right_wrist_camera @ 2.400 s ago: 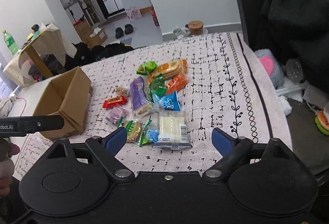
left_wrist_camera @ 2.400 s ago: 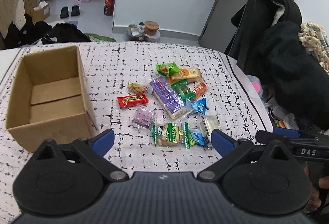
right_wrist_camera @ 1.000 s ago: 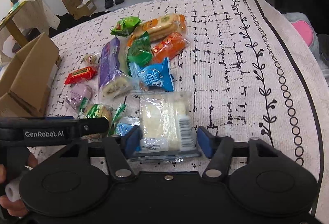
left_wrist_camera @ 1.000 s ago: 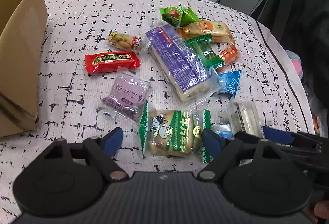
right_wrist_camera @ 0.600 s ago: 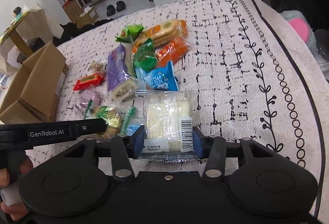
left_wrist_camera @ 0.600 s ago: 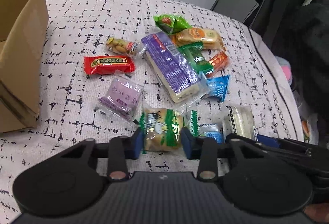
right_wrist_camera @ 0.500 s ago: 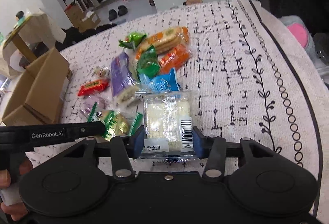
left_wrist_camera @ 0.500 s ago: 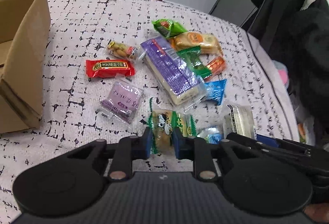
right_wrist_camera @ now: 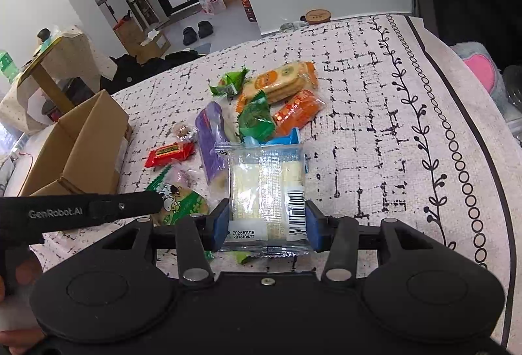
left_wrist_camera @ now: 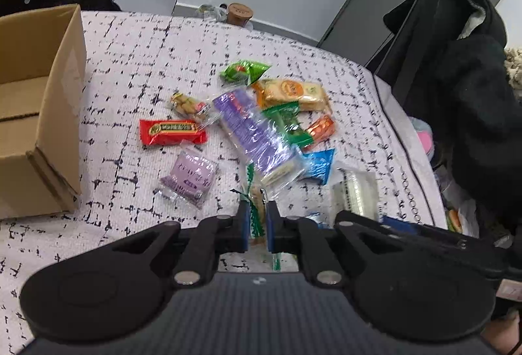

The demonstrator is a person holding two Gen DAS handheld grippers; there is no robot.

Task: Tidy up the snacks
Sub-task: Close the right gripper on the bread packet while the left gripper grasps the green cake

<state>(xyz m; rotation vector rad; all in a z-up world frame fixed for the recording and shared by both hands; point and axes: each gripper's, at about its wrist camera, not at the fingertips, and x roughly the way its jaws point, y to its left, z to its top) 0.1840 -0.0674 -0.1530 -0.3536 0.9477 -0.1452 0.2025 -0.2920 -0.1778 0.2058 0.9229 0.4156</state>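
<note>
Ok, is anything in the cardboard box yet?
Cannot tell: in the left wrist view the part of the cardboard box floor that shows is bare, but the rest is cut off by the frame edge.

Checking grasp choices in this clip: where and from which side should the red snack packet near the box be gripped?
The red packet lies flat, long axis running left to right, with free cloth in front and behind. Best guess: come from above and close the fingers across its narrow width at mid-length. Its right end sits close to the clear-wrapped snack, so avoid gripping there.
</note>
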